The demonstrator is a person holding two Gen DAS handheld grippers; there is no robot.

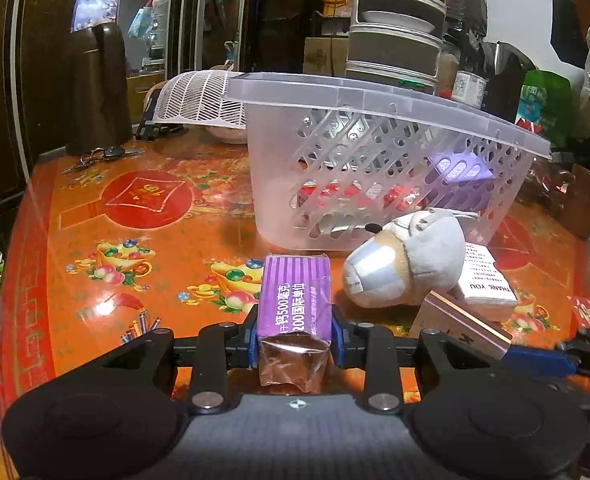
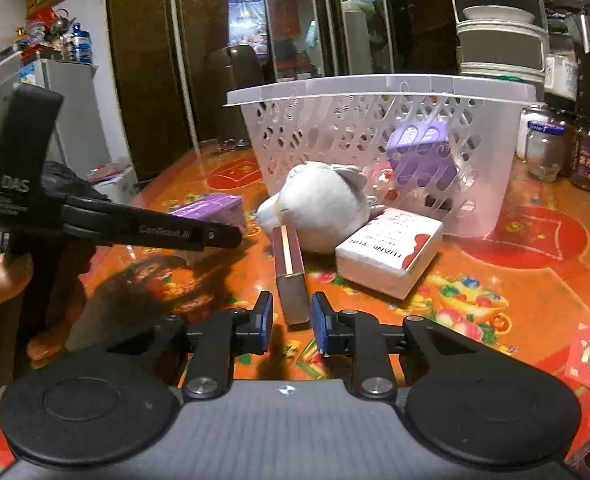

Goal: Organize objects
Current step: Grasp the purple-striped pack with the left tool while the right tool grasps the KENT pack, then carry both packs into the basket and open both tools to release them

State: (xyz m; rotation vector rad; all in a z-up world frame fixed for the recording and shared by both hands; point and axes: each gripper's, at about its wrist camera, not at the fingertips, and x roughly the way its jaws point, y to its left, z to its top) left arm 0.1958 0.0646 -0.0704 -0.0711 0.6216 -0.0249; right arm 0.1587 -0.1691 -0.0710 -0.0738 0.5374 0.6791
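The table [image 1: 95,216], covered in an orange-red patterned cloth, is bearing the whole working scene. Toward its back, a translucent perforated basket [image 1: 359,168] is standing upright and is already holding a purple box [image 2: 421,152] and some red items, indistinct through the lattice. Four things are still lying outside, just in front of the basket: a grey-and-tan plush toy [image 2: 319,208] resting against the basket wall, a white packet [image 2: 387,252] printed "THANK YOU" touching the toy, a second purple carton [image 1: 295,296], and a slim brown box [image 2: 291,276].

The left gripper [image 1: 295,340] is clamping the purple carton, its blue pads pressing both side faces. The right gripper [image 2: 292,322] is flanking the near end of the slim brown box; its pads are standing just off the box's sides, with slight gaps showing, so no grip is made yet.

Judged from this, sorting is partly done: the four outside things remain to go in.
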